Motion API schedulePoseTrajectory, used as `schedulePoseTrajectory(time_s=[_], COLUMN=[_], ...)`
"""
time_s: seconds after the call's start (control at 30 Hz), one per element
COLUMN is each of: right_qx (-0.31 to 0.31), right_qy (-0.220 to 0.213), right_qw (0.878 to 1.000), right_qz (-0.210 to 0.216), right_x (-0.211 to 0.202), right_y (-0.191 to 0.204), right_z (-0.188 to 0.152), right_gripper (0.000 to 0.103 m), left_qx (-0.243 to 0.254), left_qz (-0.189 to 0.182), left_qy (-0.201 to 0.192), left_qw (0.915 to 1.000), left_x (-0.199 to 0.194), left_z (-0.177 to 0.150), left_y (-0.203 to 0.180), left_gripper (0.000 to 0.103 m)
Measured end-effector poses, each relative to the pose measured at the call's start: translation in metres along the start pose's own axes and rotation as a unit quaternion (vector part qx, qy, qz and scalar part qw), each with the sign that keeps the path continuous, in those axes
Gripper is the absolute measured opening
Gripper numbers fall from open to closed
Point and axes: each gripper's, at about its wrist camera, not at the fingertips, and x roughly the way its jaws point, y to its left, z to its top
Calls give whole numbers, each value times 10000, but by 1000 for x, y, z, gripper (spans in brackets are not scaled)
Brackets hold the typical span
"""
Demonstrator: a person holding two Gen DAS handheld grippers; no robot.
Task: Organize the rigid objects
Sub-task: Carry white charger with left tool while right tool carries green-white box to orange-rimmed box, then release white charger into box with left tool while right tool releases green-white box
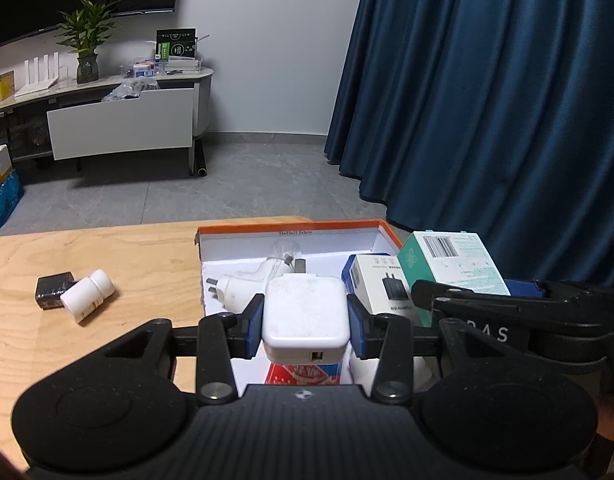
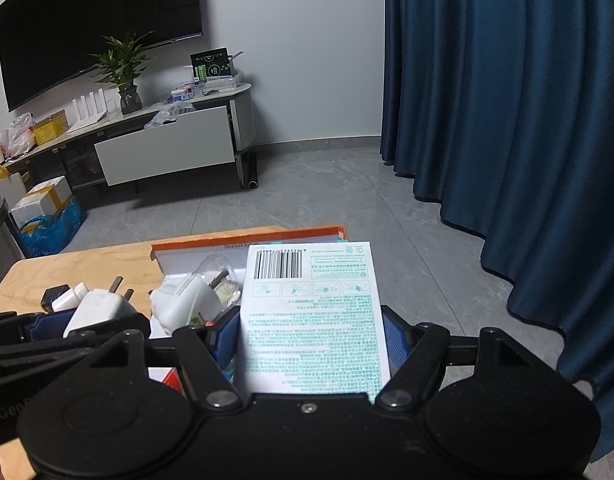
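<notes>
Between our two tools above the orange-rimmed box [image 1: 291,227], we carry both items high, seemingly to clear its walls before setting them among those already packed: the left tool [image 1: 305,322] is clamped on a scuffed white square charger [image 1: 305,316], USB port toward us, the right tool [image 2: 313,340] on a white-and-teal carton [image 2: 313,312], barcode up. Farther out, a pill bottle [image 1: 87,295] and black adapter [image 1: 53,291] wait on the desk [image 1: 127,256].
</notes>
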Motion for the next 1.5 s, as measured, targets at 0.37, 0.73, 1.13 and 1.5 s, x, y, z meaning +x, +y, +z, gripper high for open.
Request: schedulePoseTrajectory(time_s=[0.37, 0.73, 1.13, 1.5], right_qx=[34, 1, -37, -38], right_qy=[86, 126, 277, 19], right_qw=[10000, 9999, 9996, 10000], right_qz=[30, 54, 44, -20], right_x=[24, 39, 63, 55], right_y=[-4, 0, 7, 3], right_z=[18, 27, 43, 47], right_gripper=[84, 84, 85, 84], left_qx=[-72, -85, -160, -207], left_qz=[-4, 20, 25, -82], left_qy=[37, 61, 126, 210], left_qw=[10000, 9999, 9998, 9995], left_x=[22, 32, 43, 50], left_z=[13, 17, 20, 22], left_y=[4, 5, 12, 13], left_gripper=[43, 43, 43, 43])
